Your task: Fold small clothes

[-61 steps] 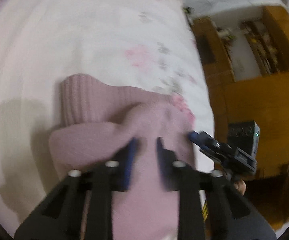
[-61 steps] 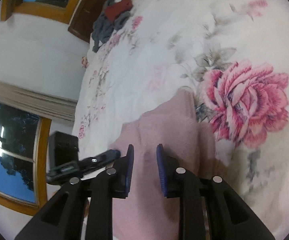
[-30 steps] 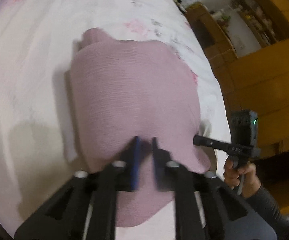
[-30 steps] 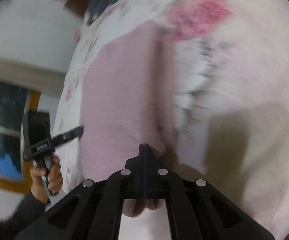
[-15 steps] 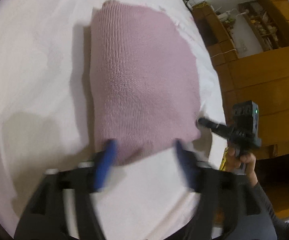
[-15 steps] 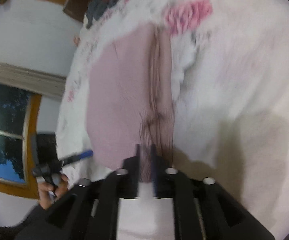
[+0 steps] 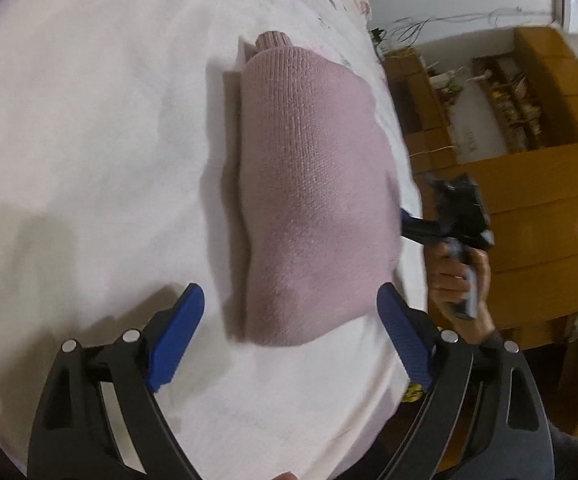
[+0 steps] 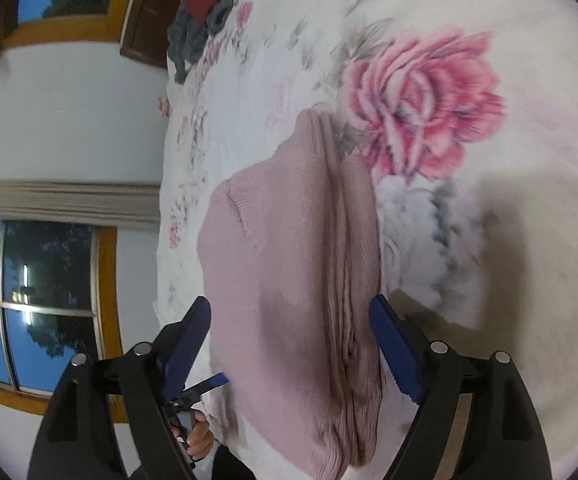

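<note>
- The pink sweater (image 7: 313, 184) lies folded on the bedspread (image 7: 89, 120), near the bed's edge on the cabinet (image 7: 545, 216) side.
- The left gripper (image 7: 289, 304) hangs just above the sweater's near end with its jaws spread wide, holding nothing.
- The blue pads (image 7: 177, 332) sit on either side of that near end, apart from the knit.
- The right gripper (image 8: 289, 316) is also spread wide and empty, over the sweater's (image 8: 289, 280) stacked, ribbed folded edge.
- From the right wrist view, the sweater lies just beside a big pink rose (image 8: 421, 96) printed on the bedspread (image 8: 529, 160).
- A hand (image 7: 457, 280) grips the right gripper's handle past the sweater's far side in the left view.
- A heap of grey and red clothes (image 8: 201, 12) sits well apart at the bed's far end.
- A window (image 8: 45, 300) shows on the wall beyond the bed.
</note>
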Demonstrator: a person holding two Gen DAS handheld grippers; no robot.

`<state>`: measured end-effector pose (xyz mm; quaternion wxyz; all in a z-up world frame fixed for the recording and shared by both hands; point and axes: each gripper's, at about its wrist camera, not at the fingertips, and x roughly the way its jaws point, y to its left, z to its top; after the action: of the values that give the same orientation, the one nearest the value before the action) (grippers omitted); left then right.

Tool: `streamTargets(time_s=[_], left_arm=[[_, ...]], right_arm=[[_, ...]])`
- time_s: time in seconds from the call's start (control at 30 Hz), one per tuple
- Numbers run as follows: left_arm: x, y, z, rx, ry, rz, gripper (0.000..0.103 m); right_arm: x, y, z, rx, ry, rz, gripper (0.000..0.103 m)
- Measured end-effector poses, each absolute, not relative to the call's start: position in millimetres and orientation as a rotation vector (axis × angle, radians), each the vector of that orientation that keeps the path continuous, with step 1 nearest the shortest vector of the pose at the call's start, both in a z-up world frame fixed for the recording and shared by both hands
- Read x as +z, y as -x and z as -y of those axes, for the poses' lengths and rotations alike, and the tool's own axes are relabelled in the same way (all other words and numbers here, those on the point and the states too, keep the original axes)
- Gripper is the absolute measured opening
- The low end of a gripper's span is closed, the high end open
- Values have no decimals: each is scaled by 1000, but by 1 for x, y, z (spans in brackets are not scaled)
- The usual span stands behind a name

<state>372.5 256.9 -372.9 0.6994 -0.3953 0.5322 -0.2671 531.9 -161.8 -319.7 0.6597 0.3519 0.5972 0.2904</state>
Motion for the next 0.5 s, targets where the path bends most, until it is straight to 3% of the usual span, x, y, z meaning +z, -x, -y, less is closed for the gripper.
streamTargets(time_s=[0.5], left_arm=[[-413,-403,-217,-762,1007,-1246,88]], right_arm=[[-360,-567,133,725,-799,-1392,83]])
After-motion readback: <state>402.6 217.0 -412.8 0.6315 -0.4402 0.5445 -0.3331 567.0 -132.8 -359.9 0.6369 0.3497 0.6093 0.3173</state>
